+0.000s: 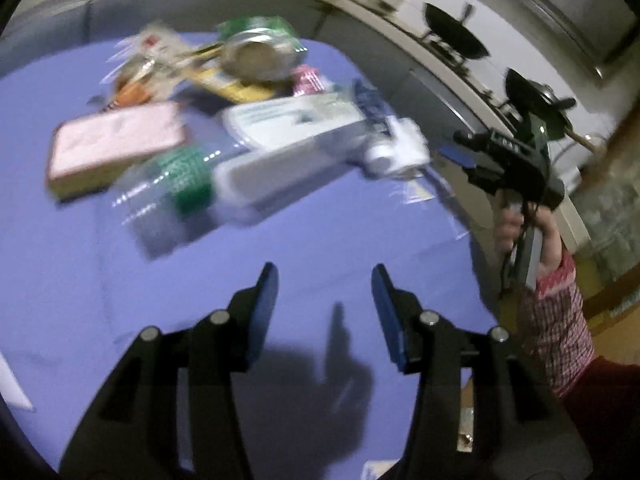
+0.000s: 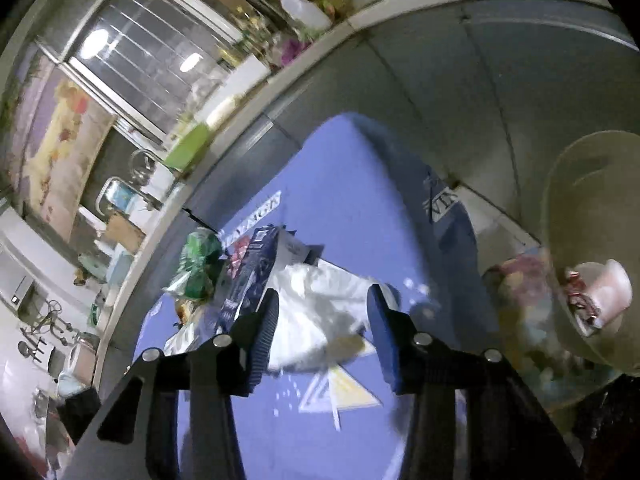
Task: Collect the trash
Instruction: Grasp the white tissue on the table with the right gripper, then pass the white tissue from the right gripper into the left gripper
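Because both the left gripper (image 1: 324, 312) and right gripper (image 2: 320, 336) hang spread and empty over the tightly heaped trash pile (image 1: 224, 132), a blurred, hurried grab could scatter neighbouring pieces off the purple table (image 1: 280, 248).

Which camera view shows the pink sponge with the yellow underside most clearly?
The left wrist view: the pink sponge lies whole on the purple cloth, left of the trash pile, though blurred. In the right wrist view I cannot find it.

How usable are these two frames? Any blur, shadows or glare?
Left wrist view: motion blur smears the trash pile; left gripper sharp, casting a dark shadow on the purple cloth. Right wrist view: tilted, white wrapper blurred, glare spots on the window.
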The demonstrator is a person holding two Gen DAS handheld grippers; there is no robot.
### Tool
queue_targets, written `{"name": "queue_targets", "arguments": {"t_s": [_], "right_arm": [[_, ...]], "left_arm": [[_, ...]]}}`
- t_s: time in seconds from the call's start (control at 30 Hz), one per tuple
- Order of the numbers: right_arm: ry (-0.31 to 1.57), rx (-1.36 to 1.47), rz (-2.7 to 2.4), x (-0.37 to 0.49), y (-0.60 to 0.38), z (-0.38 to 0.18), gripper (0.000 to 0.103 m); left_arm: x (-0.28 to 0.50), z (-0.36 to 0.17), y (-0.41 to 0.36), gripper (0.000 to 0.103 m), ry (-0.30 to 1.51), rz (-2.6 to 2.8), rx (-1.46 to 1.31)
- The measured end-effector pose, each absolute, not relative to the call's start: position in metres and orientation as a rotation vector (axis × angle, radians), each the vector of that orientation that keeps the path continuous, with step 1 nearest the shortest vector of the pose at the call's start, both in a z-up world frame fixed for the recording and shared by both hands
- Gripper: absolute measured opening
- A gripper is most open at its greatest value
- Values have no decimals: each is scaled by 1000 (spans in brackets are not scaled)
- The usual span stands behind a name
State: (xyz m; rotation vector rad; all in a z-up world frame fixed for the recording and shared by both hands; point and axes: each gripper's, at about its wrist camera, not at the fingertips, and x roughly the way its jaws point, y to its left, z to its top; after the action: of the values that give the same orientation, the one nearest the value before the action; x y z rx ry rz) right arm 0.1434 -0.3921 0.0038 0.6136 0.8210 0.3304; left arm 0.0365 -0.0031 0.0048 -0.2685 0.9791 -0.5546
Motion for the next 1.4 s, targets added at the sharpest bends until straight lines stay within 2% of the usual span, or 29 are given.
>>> {"name": "queue_targets", "arguments": {"t_s": [0.17, 0.2, 0.23, 0.27, 0.73, 0.9, 1.0, 1.37, 1.4], "right_arm": [[963, 615, 339, 162, -369, -15, 43], [975, 626, 376, 159, -362, -19, 36], [980, 628, 401, 157, -357, -22, 22], [985, 620, 420, 153, -352, -23, 3], [948, 620, 710, 28, -258, -9, 1], [915, 459, 763, 19, -204, 4, 1], [898, 390, 778, 12, -180, 1, 1], [905, 188, 749, 0, -121, -25, 1], [896, 170, 749, -1, -120, -25, 2]], "left_arm": [[27, -2, 16, 47, 982, -543, -318], [29, 1, 14, 47, 979, -547, -323], [29, 1, 15, 47, 975, -552, -326], [30, 2, 12, 47, 969, -559, -327], [17, 6, 29, 47, 930, -624, -354], [9, 13, 39, 59, 916, -662, -405], [5, 14, 54, 60, 903, -656, -447], [25, -12, 64, 60, 962, -638, -523], [27, -16, 63, 51, 970, -637, -531]]}}
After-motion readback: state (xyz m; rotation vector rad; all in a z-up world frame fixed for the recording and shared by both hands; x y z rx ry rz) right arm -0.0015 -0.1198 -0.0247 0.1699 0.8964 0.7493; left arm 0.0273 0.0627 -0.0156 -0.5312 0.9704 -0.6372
